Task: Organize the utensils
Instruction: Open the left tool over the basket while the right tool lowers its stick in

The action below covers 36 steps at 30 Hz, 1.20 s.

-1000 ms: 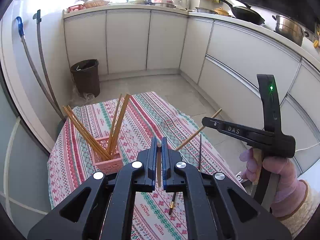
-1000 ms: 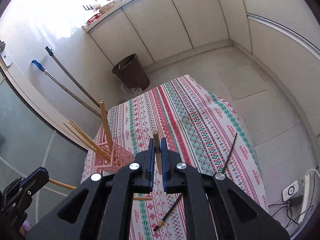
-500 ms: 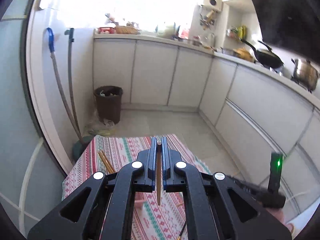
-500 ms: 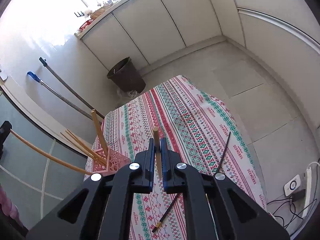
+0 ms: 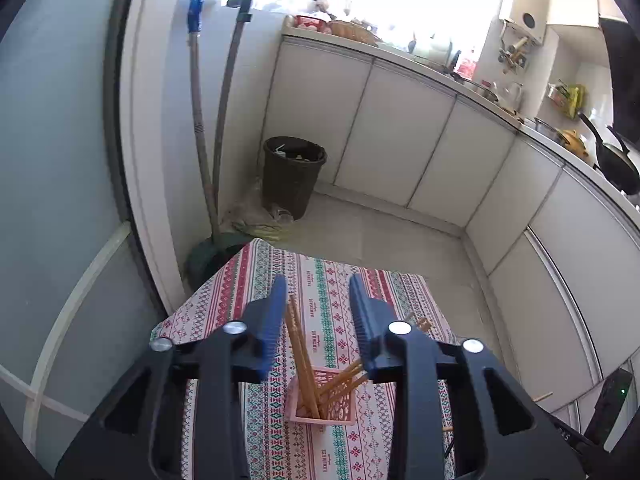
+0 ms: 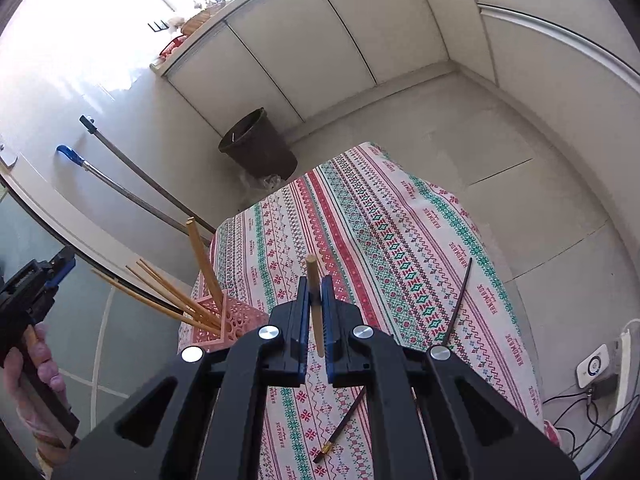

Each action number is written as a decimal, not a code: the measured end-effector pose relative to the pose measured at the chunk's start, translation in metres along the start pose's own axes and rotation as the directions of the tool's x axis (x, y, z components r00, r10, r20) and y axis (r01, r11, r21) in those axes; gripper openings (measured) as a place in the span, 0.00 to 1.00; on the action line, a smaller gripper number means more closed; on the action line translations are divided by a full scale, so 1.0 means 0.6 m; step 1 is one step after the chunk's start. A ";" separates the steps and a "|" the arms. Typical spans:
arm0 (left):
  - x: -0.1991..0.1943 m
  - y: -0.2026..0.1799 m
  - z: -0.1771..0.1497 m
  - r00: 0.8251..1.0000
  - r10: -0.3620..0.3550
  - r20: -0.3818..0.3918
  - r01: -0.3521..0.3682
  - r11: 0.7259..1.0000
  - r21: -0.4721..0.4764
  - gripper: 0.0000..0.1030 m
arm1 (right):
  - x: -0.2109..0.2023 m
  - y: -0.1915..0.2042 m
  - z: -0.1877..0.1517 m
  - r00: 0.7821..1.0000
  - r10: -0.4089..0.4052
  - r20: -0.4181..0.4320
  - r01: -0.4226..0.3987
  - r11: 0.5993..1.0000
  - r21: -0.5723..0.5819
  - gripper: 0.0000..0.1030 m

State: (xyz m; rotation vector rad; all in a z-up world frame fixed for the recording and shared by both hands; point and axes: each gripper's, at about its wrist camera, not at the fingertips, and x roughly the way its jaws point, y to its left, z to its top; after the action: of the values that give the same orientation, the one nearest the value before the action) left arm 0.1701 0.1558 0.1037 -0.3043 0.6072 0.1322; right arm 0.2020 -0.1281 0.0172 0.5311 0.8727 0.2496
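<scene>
Chopstick (image 6: 315,300) pinched in right hand-held gripper (image 6: 316,312); left hand-held gripper (image 5: 316,320) opening, empty.

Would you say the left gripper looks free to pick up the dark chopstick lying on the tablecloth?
Probably yes: the left gripper is opening with nothing clamped, and the dark chopstick lies bare on the tablecloth.
</scene>
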 end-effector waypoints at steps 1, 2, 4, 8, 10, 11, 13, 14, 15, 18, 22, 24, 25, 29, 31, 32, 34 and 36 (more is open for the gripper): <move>-0.006 0.012 0.001 1.000 0.000 0.010 0.001 1.000 -0.026 0.38 | -0.004 0.006 0.001 1.000 0.006 0.003 -0.006 1.000 -0.006 0.06; -0.014 0.022 0.003 1.000 0.002 0.023 -0.001 0.999 -0.051 0.40 | -0.009 0.011 0.000 1.000 0.010 0.007 -0.010 1.000 -0.013 0.06; -0.034 0.039 0.009 0.998 0.010 0.055 -0.005 0.996 -0.089 0.47 | -0.023 0.026 0.003 0.999 0.023 0.021 -0.023 0.999 -0.029 0.06; -0.061 0.062 0.008 0.994 0.046 0.102 -0.034 0.992 -0.122 0.60 | -0.053 0.064 0.011 0.996 0.063 0.057 -0.059 0.996 -0.064 0.06; -0.065 0.072 0.004 0.993 0.051 0.105 -0.036 0.990 -0.139 0.60 | -0.066 0.085 0.017 0.993 0.085 0.078 -0.079 0.994 -0.080 0.06; -0.065 0.075 0.003 0.993 0.052 0.104 -0.038 0.990 -0.137 0.60 | -0.071 0.094 0.021 0.992 0.095 0.085 -0.088 0.992 -0.085 0.06; -0.065 0.074 0.000 0.993 0.062 0.103 -0.050 0.992 -0.118 0.60 | -0.076 0.115 0.031 0.989 0.112 0.099 -0.102 0.990 -0.101 0.06; -0.067 0.071 -0.001 0.992 0.065 0.107 -0.053 0.993 -0.107 0.60 | -0.078 0.127 0.036 0.987 0.118 0.108 -0.107 0.988 -0.108 0.06; -0.069 0.067 -0.002 0.991 0.065 0.113 -0.055 0.994 -0.093 0.59 | -0.078 0.137 0.042 0.985 0.129 0.115 -0.116 0.987 -0.111 0.06; -0.073 0.053 -0.005 0.990 0.071 0.124 -0.066 0.997 -0.047 0.59 | -0.072 0.163 0.053 0.980 0.155 0.122 -0.140 0.983 -0.122 0.06; -0.068 0.036 -0.012 0.990 0.070 0.120 -0.070 0.998 0.001 0.59 | -0.052 0.201 0.058 0.978 0.172 0.119 -0.154 0.976 -0.152 0.06; -0.065 0.031 -0.016 0.990 0.076 0.117 -0.078 0.997 0.020 0.59 | -0.034 0.212 0.057 0.979 0.177 0.106 -0.159 0.975 -0.155 0.06; -0.063 0.029 -0.018 0.990 0.080 0.116 -0.084 0.996 0.029 0.59 | -0.021 0.215 0.056 0.979 0.178 0.096 -0.162 0.975 -0.151 0.06; -0.052 0.029 -0.023 0.992 0.083 0.098 -0.088 0.995 0.045 0.59 | 0.039 0.221 0.046 0.982 0.175 0.071 -0.163 0.976 -0.144 0.08; -0.043 0.029 -0.027 0.993 0.087 0.083 -0.091 0.995 0.049 0.59 | 0.077 0.216 0.033 0.986 0.163 0.037 -0.157 0.980 -0.125 0.14; -0.041 0.029 -0.029 0.993 0.085 0.076 -0.090 0.995 0.054 0.59 | 0.090 0.214 0.027 0.988 0.153 0.023 -0.149 0.981 -0.120 0.14; -0.041 0.022 -0.034 0.994 0.081 0.073 -0.087 0.993 0.077 0.59 | 0.105 0.213 0.017 0.992 0.123 0.005 -0.121 0.984 -0.131 0.14; -0.045 0.011 -0.041 0.992 0.087 0.088 -0.097 0.989 0.111 0.59 | 0.100 0.215 0.011 0.994 0.106 0.010 -0.104 0.983 -0.152 0.14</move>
State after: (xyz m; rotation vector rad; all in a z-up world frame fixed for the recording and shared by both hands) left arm 0.1334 0.1533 0.0987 -0.1583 0.5446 0.1968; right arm 0.2453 0.0035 0.0504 0.4374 0.8018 0.4038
